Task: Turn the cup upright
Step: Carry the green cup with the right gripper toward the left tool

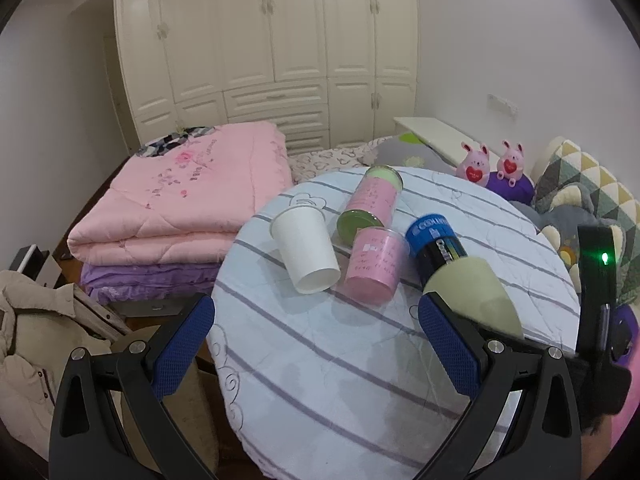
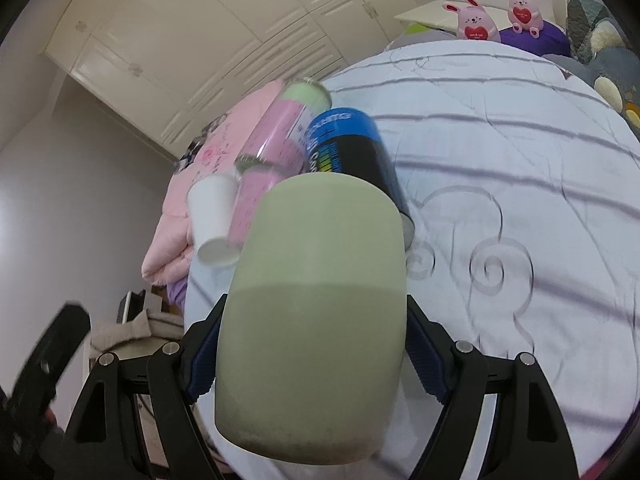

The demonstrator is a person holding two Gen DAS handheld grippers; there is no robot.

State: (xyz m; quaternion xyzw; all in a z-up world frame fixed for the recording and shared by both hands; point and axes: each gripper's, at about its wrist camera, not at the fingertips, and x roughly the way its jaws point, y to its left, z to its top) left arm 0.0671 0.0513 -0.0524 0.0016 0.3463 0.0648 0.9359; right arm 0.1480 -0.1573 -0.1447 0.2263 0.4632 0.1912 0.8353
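The green cup [image 2: 316, 312] is held off the tabletop [image 1: 360, 360] by the right gripper [image 2: 308, 364], w/ a blue-padded finger pressed on each side of its body; it is seen tilted, closed end pointing away from the camera. In the left wrist view the same cup shows at approx. the right side of the round tabletop, just behind the left gripper's right finger [image 1: 452, 348]. The left gripper [image 1: 316, 344] is spread wide w/ nothing between its fingers, hovering over the near-left part of the tabletop.

Open room is found on the near half of the tabletop and on its right side; the left edge drops off toward folded bedding. The far-centre is crowded: a white paper cup [image 1: 306, 250] is lying on its side, mouth toward the camera; a pink cup [image 1: 376, 266] is just right of it, touching or nearly so; a pink canister w/ green ends [image 1: 370, 204] is lying behind both; a blue-and-black can [image 1: 436, 246] is lying right of the pink cup, its near end hidden by the green cup.

The tabletop is covered w/ a pale blue striped cloth. Beyond it, a folded pink quilt [image 1: 192, 200], a cream wardrobe [image 1: 272, 40] and two pink bunny toys [image 1: 492, 160] are seen.
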